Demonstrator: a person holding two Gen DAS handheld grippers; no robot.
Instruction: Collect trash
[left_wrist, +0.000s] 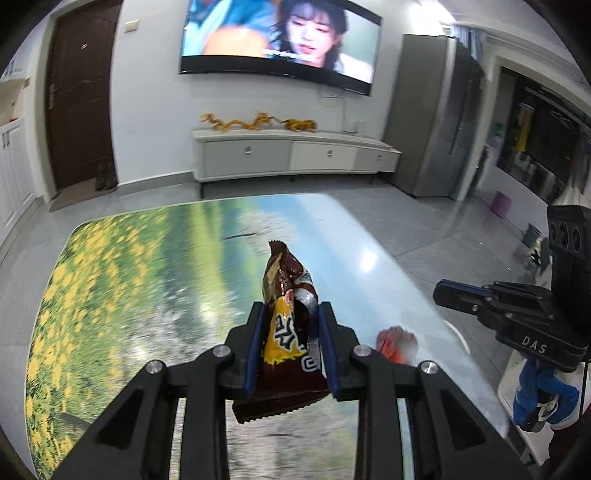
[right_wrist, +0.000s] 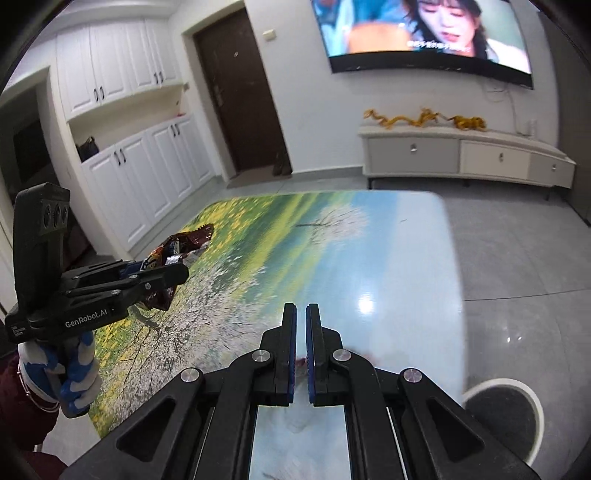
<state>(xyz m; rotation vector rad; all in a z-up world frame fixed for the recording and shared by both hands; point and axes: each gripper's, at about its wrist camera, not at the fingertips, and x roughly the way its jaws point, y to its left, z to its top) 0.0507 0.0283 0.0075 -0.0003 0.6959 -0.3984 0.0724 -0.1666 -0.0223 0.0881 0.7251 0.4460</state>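
Observation:
A brown and yellow snack wrapper (left_wrist: 284, 332) stands upright between the blue pads of my left gripper (left_wrist: 291, 308), which is shut on it above the table. From the right wrist view the same wrapper (right_wrist: 184, 243) sticks out of the left gripper (right_wrist: 181, 273). My right gripper (right_wrist: 301, 306) is shut, with only a thin slit between its fingers and a pink blur low in that slit. In the left wrist view the right gripper (left_wrist: 439, 295) hovers at the table's right side. A blurred red and white piece (left_wrist: 397, 341) shows below it; whether it is held I cannot tell.
The table (left_wrist: 129, 277) has a glossy flower-and-sky print. A white bin with a dark liner (right_wrist: 495, 385) stands on the floor off its near right corner. Gloved hands (right_wrist: 74, 376) hold both grippers. A TV cabinet (left_wrist: 288, 155), a fridge (left_wrist: 432, 122) and a door lie beyond.

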